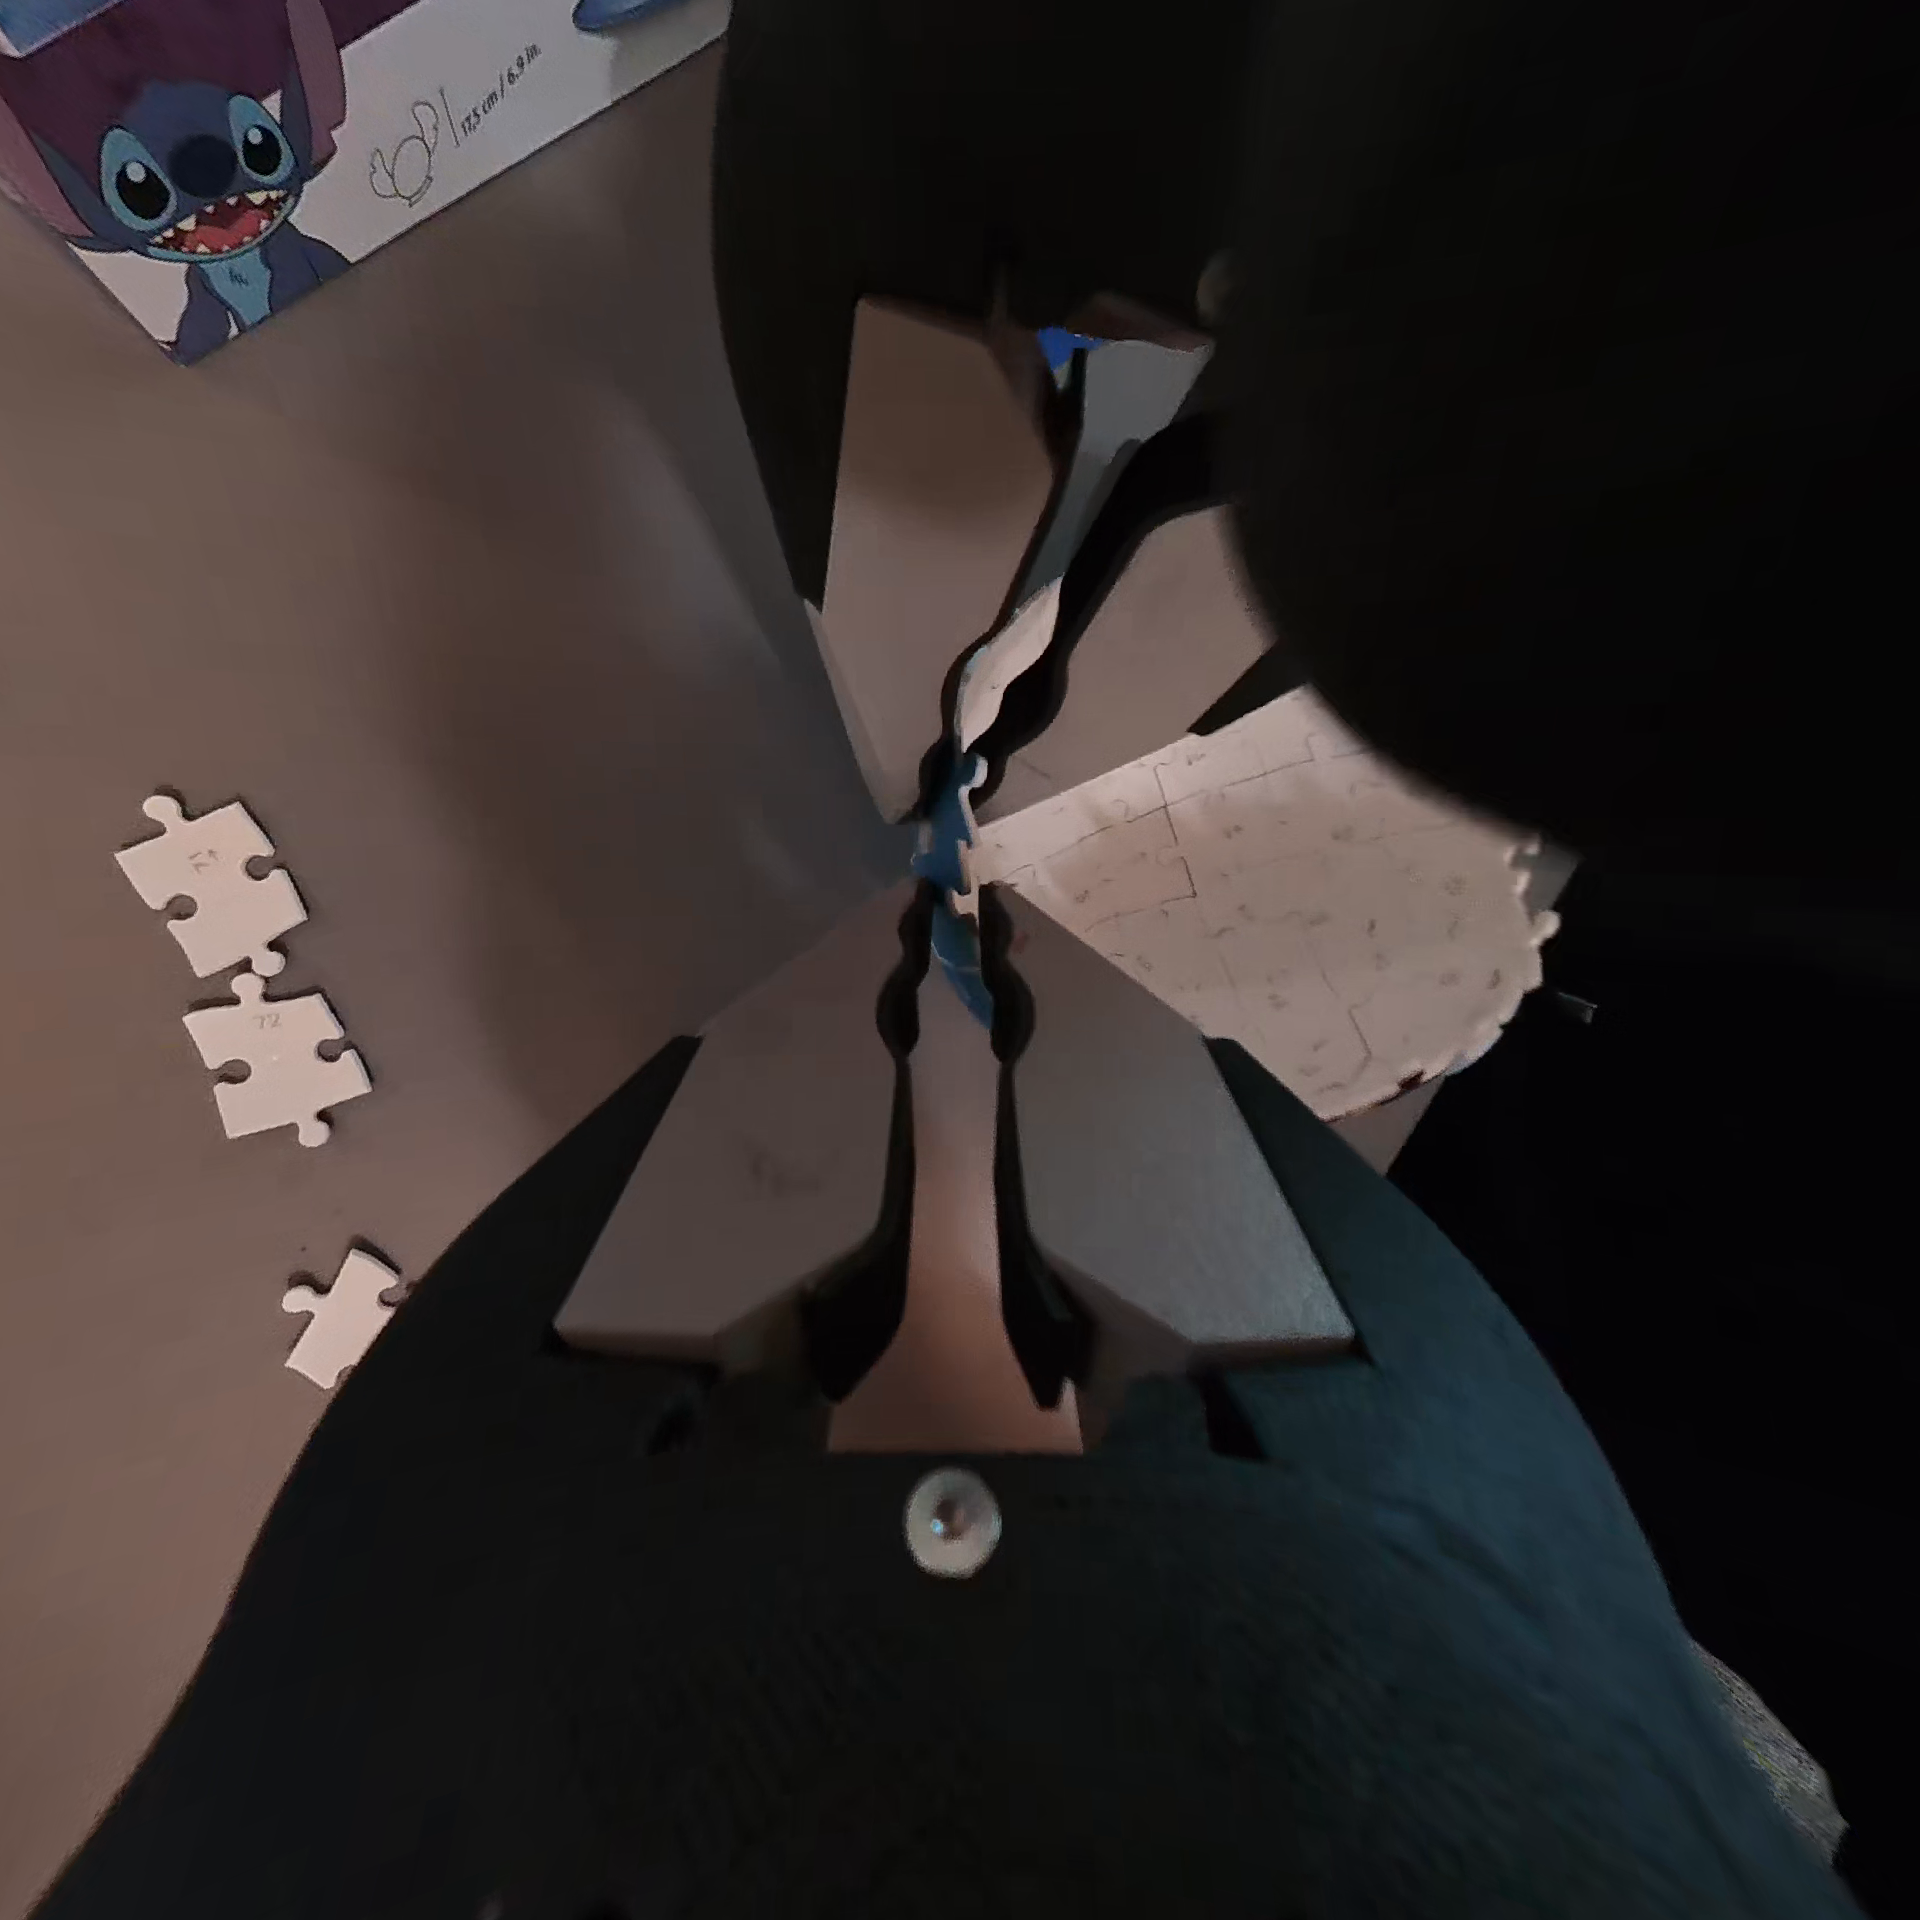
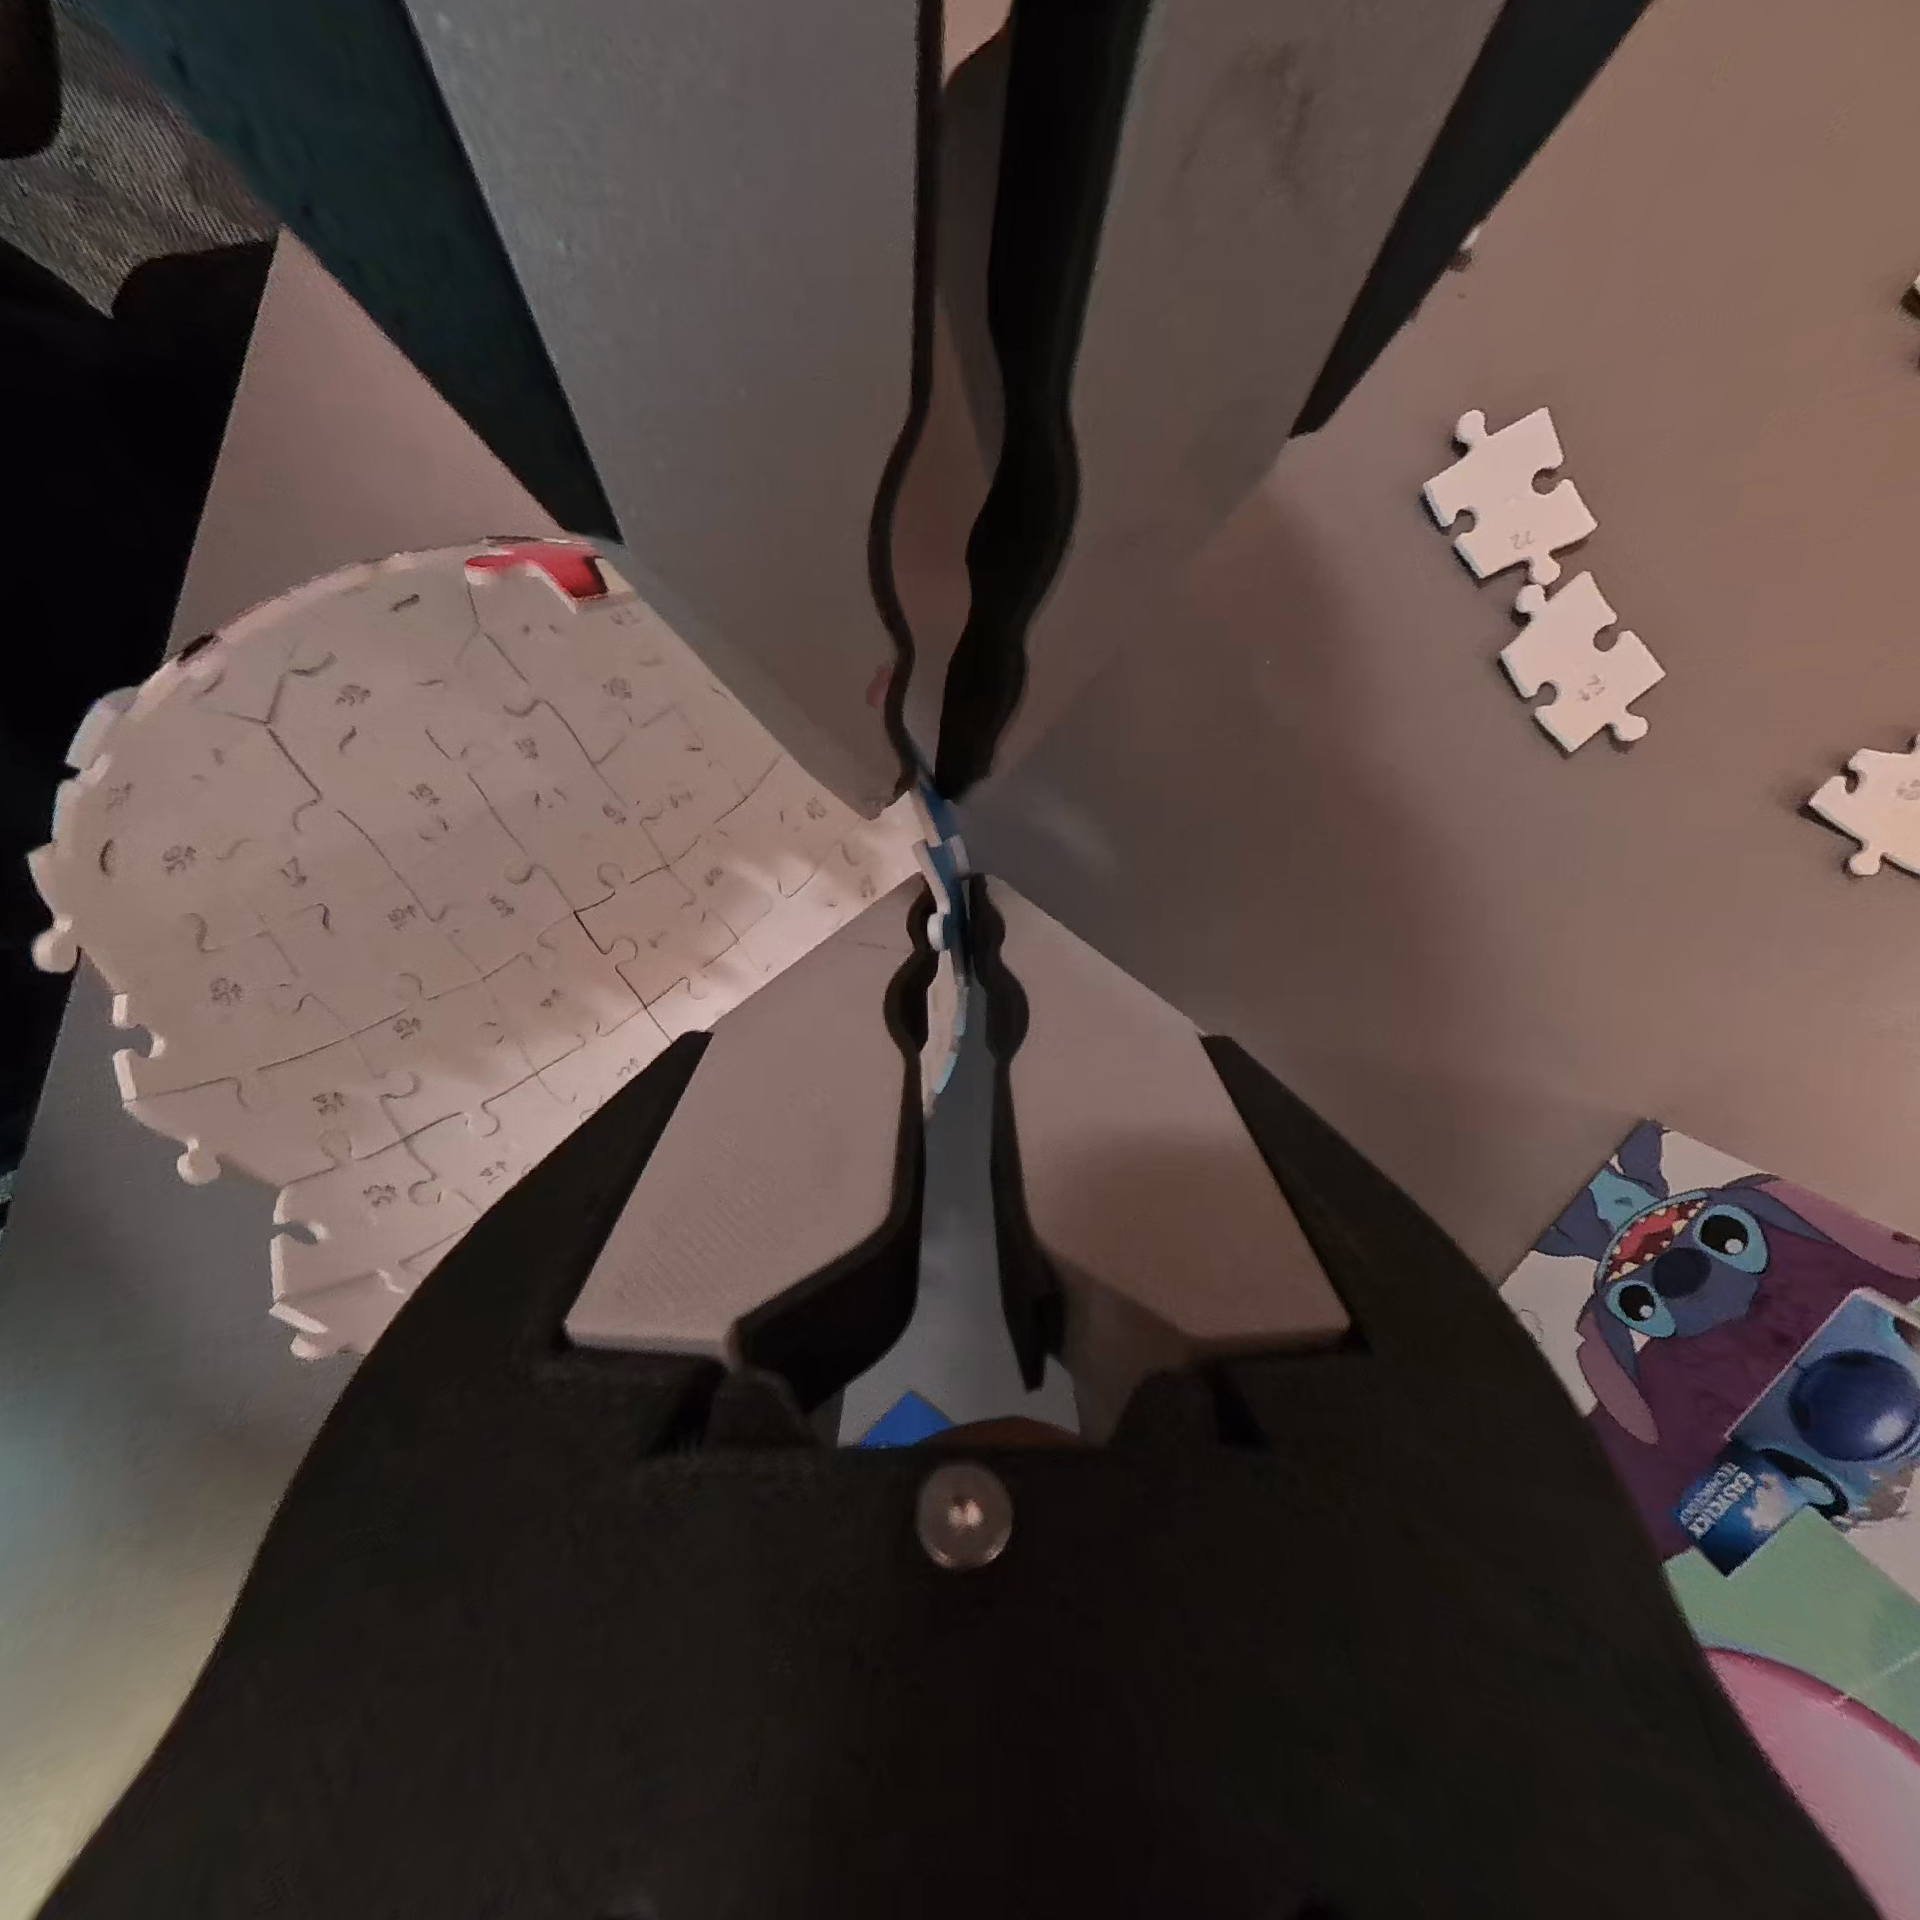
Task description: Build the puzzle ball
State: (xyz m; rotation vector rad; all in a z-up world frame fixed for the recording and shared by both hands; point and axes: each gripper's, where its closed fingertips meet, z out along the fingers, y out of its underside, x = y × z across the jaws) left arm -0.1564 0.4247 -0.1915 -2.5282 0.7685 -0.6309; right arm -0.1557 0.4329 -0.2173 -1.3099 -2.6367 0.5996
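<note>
The partly built puzzle ball is a curved shell of joined pieces, white and numbered inside, blue on its outer face. It shows in the left wrist view (image 1: 1268, 914) at the right and in the right wrist view (image 2: 364, 883) at the left. My left gripper (image 1: 951, 904) is shut on the shell's rim, seen edge-on as a blue strip. My right gripper (image 2: 961, 914) is shut on the same rim from the opposite side. The two grippers meet tip to tip. The right gripper (image 1: 961, 774) comes in from the top of the left wrist view, and the left gripper (image 2: 930, 769) does the same in the right wrist view.
Three loose white pieces lie face down on the brown table (image 1: 468, 623): two touching (image 1: 213, 883) (image 1: 275, 1060) and one apart (image 1: 343, 1314). They also show in the right wrist view (image 2: 1507, 494) (image 2: 1579, 665) (image 2: 1870, 810). The puzzle box (image 1: 208, 156) (image 2: 1714, 1351) lies beyond them. Only a small space, under 4 cm, lies between the two pairs of fingers.
</note>
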